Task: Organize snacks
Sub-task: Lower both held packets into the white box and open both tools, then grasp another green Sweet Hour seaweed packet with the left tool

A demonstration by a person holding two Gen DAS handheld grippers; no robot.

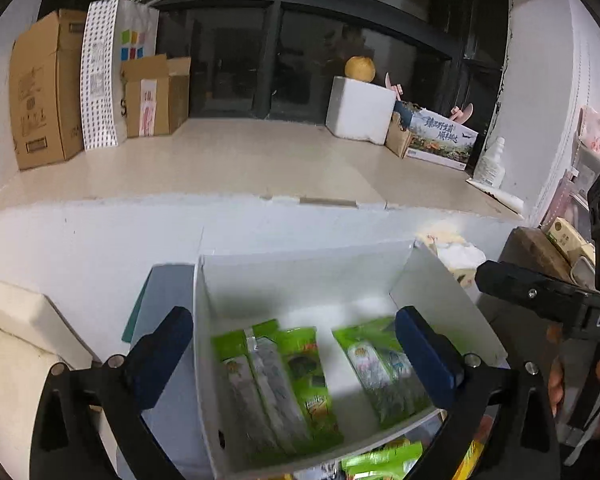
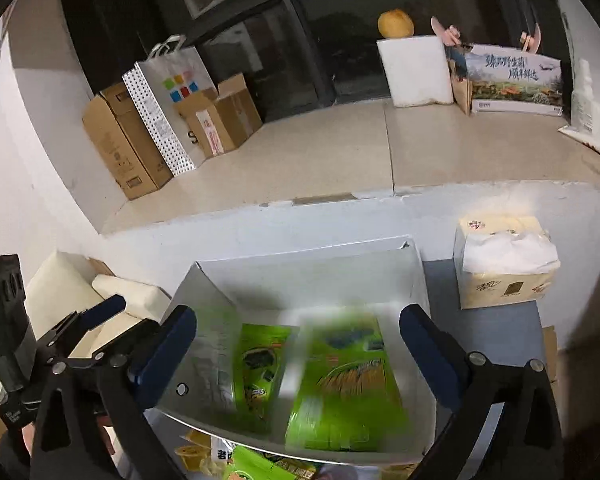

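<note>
- Two claws, each with blue padded fingers on black frames, hang over a white box (image 1: 300, 276); the left gripper (image 1: 296, 348) is spread wide and holds nothing, and the right gripper (image 2: 298, 350) is likewise released and bare.
- Left of the left claw lies a smooth cream cushion-like block (image 1: 16, 312), cut off by the frame edge.
- Ahead and to the left, on a pale tiled ledge (image 1: 228, 160), stand matte brown cardboard boxes (image 1: 40, 92) and a white paper bag (image 1: 134, 36) with coloured squares and a dotted side.
- Between the left claw's fingers, inside the thin, flat-walled white box, lie glossy green snack packets (image 1: 300, 364), long and flat; blur makes their print unreadable.
- Between the right claw's fingers, the same box holds a broad green snack pack (image 2: 344, 380), smeared by motion blur.
- Below the box's near wall, more green and yellow snacks (image 2: 260, 466) are partly hidden and cropped.
- Ahead and to the right on the ledge, a white foam block (image 1: 360, 108) carries a round yellow fruit (image 1: 359, 68); a printed carton (image 1: 440, 140) is just beside it.
- Right of the right claw sits a soft tissue pack (image 2: 504, 264), its white sheet crumpled on top.
</note>
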